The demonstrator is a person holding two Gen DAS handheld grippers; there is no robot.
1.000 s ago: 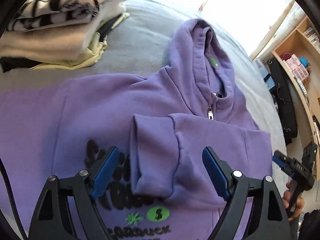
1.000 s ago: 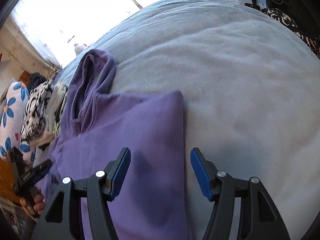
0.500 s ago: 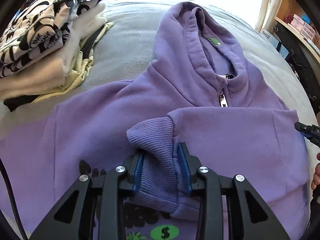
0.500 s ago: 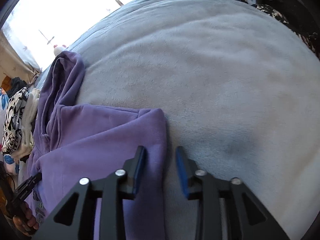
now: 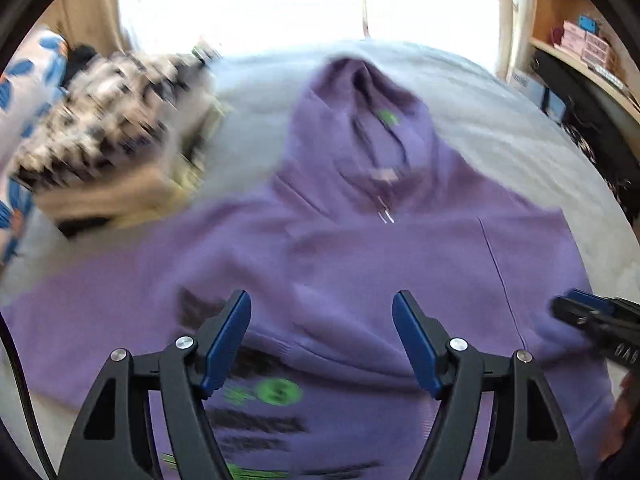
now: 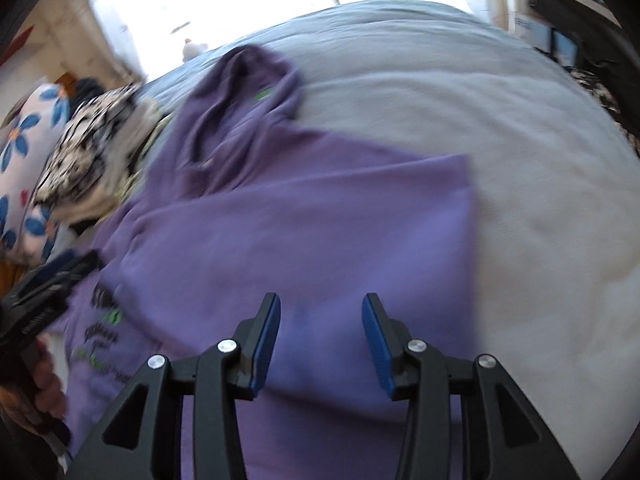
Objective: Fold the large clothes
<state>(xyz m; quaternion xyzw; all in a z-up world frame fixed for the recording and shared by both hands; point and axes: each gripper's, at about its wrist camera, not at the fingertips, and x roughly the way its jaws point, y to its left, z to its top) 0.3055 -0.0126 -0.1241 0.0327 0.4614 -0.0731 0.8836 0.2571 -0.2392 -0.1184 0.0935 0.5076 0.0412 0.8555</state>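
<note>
- Left wrist view: a purple hoodie (image 5: 328, 256) is seen spread flat on a grey bed cover (image 5: 492, 120), front up, with its hood (image 5: 360, 112) pointing away from the camera toward the bright window.
- A zip runs down from the neck of the hoodie, and a small green label is visible inside the hood.
- Black and green printed lettering (image 5: 256, 404) is seen on the lower front of the hoodie, blurred and not readable.
- One sleeve is folded across the chest of the hoodie, so that the side nearer the right gripper (image 6: 320, 336) ends in a straight folded edge, as shown in the right wrist view.
- The left gripper (image 5: 322, 340) is held above the lower front of the hoodie with its blue pads (image 5: 228, 340) well apart; the jaws are opening, and nothing is pinched between them.
- The right gripper is held over the folded side of the hoodie, its jaws part-way apart and opening; no cloth is gripped.
- A stack of folded clothes (image 5: 116, 136), topped by a black-and-white patterned piece, lies on the bed cover beside the hoodie's shoulder.
- A flowered pillow (image 6: 28, 160) lies beyond that stack, away from the hoodie.
</note>
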